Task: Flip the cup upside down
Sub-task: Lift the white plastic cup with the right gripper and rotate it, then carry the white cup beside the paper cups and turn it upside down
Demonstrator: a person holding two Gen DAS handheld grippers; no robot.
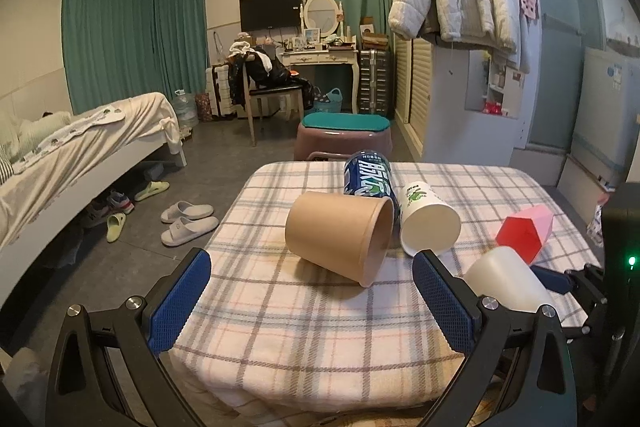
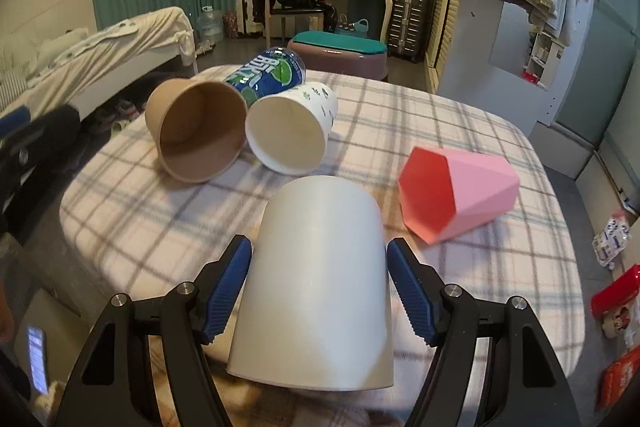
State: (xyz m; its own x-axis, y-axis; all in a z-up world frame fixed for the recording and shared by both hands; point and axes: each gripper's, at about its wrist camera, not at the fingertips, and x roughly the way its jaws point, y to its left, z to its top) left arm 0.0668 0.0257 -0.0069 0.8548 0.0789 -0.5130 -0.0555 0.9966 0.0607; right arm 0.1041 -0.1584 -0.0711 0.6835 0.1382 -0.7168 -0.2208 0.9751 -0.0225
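Note:
My right gripper (image 2: 320,283) is shut on a plain white cup (image 2: 320,291), its closed base pointing away and its rim towards the camera, tilted above the table's near edge. The same cup (image 1: 508,281) shows in the left wrist view at the right, with the right gripper (image 1: 560,281) behind it. My left gripper (image 1: 312,291) is open and empty over the near table edge. In front of it a brown paper cup (image 1: 340,235) lies on its side; it also shows in the right wrist view (image 2: 196,131).
On the checked tablecloth (image 2: 460,115) lie a white printed cup (image 2: 292,131), a blue can (image 2: 268,73) and a pink angular cup (image 2: 460,195), all on their sides. A purple stool (image 1: 344,137) stands beyond the table. A bed (image 1: 80,155) is at the left.

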